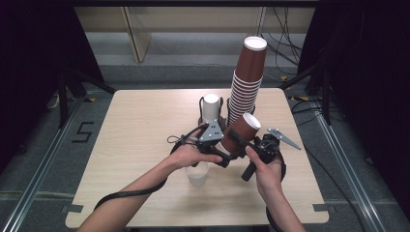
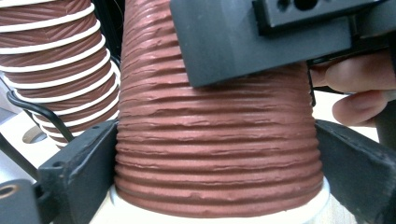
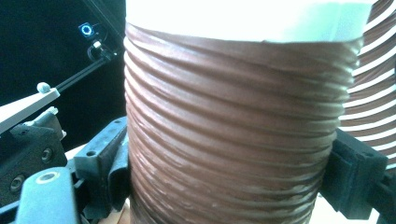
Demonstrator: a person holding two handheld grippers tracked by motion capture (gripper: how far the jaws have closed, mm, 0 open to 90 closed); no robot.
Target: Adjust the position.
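Observation:
A brown ribbed paper cup (image 1: 240,130) hangs tilted above the table, white bottom up, with both grippers on it. My left gripper (image 1: 223,146) comes from the left; in the left gripper view its two black jaws sit against both sides of the cup (image 2: 215,140) near the white rim. My right gripper (image 1: 240,143) comes from the right. Its jaws clamp the cup (image 3: 233,121) farther up the body, in the right gripper view. One jaw of the right gripper crosses the top of the left gripper view.
A tall stack of brown cups (image 1: 249,77) stands at the back of the wooden table (image 1: 140,125), beside a white cup (image 1: 211,106) in a black wire holder. A translucent plastic cup (image 1: 197,175) stands under the left hand. Dark curtains flank the table.

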